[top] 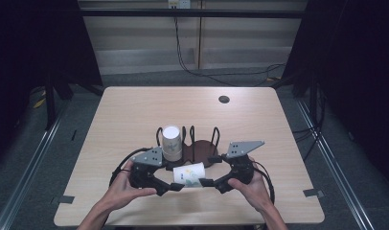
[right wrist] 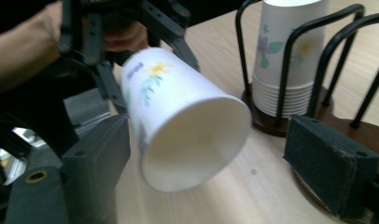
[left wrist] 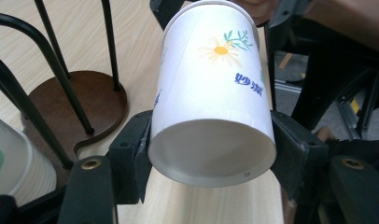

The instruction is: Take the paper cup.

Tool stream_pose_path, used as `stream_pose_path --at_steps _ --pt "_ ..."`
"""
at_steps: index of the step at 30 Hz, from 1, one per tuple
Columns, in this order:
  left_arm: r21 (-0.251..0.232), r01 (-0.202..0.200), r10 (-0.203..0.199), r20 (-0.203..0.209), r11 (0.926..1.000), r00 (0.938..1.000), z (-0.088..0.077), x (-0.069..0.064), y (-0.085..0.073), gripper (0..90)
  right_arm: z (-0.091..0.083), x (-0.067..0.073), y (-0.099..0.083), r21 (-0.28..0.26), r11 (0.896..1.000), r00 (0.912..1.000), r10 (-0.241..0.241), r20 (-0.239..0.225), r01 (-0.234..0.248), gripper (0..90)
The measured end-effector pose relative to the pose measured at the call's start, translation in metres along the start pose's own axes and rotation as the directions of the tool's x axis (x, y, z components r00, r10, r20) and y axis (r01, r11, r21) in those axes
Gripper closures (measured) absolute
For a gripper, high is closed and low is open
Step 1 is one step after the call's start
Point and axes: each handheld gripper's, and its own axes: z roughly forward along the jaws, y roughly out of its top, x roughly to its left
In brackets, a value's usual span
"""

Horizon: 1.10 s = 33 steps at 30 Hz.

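Observation:
A white paper cup (top: 190, 174) printed with a daisy and blue lettering lies on its side above the table's front middle. My left gripper (top: 176, 186) is shut on its base end; in the left gripper view both pads (left wrist: 141, 149) press on the cup (left wrist: 215, 93). From the other side my right gripper (top: 205, 182) stands open around the cup's mouth (right wrist: 197, 140). Its right pad (right wrist: 330, 161) is well apart from the rim, and its left jaw is close beside the cup. In the right gripper view the left gripper (right wrist: 108, 51) holds the far end.
A black wire cup rack on a dark round base (top: 202, 148) stands just behind the grippers. A stack of flowered cups (top: 171, 141) sits in its left slot; its other slots hold nothing. A round hole (top: 224, 99) lies in the table's far right. Cables run across the floor behind.

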Motion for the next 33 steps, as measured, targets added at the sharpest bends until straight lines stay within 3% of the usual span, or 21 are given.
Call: stream_pose_path --at_steps 2,6,9,11,16,18,24,31,33 --pt "-0.014 0.007 -0.007 0.01 0.9999 0.9999 -0.0004 0.0011 -0.0009 37.0 0.0002 0.001 0.0004 0.002 1.0 0.9999 -0.006 0.01 0.006 13.9" --pt "-0.061 0.016 -0.016 0.009 0.998 0.9998 -0.0017 0.0018 -0.0013 37.0 -0.0018 -0.0019 -0.0015 -0.034 0.999 0.9994 0.034 -0.002 -0.034 13.7" --pt "-0.107 0.019 -0.017 0.016 0.994 0.9997 -0.0033 0.0026 -0.0007 36.9 -0.0018 -0.0002 -0.0031 -0.032 0.999 0.9992 0.039 -0.014 -0.039 14.1" --pt "-0.114 0.013 -0.013 0.005 0.9934 0.9999 -0.0047 0.0025 -0.0001 36.9 -0.0013 0.0015 -0.0035 -0.03 0.999 0.9992 0.039 -0.001 -0.039 13.9" --pt "-0.146 0.018 -0.015 0.024 0.9892 0.9996 -0.0062 0.0029 -0.0007 36.9 -0.0038 0.0007 -0.0042 -0.085 0.995 0.9988 0.048 -0.009 -0.049 13.7" --pt "-0.15 0.029 -0.022 0.046 0.9882 0.9987 -0.0049 0.0037 -0.0008 36.6 -0.0035 0.0016 -0.0037 -0.085 0.995 0.9989 0.043 -0.019 -0.045 14.0" --pt "-0.153 0.011 -0.005 0.041 0.9882 0.9991 -0.002 0.002 -0.0011 36.6 -0.0031 0.0032 -0.0023 -0.097 0.995 0.9987 0.034 -0.038 -0.037 14.0" --pt "-0.169 -0.001 0.009 0.046 0.9857 0.9989 -0.0016 -0.0005 -0.0008 36.5 -0.0034 0.0041 -0.0018 -0.107 0.994 0.9993 0.023 -0.028 -0.026 13.6" --pt "-0.19 -0.006 0.016 0.051 0.9817 0.9986 -0.0012 -0.0018 -0.0006 36.3 -0.0021 0.0046 -0.0011 -0.099 0.995 0.9995 0.015 -0.026 -0.018 13.6"
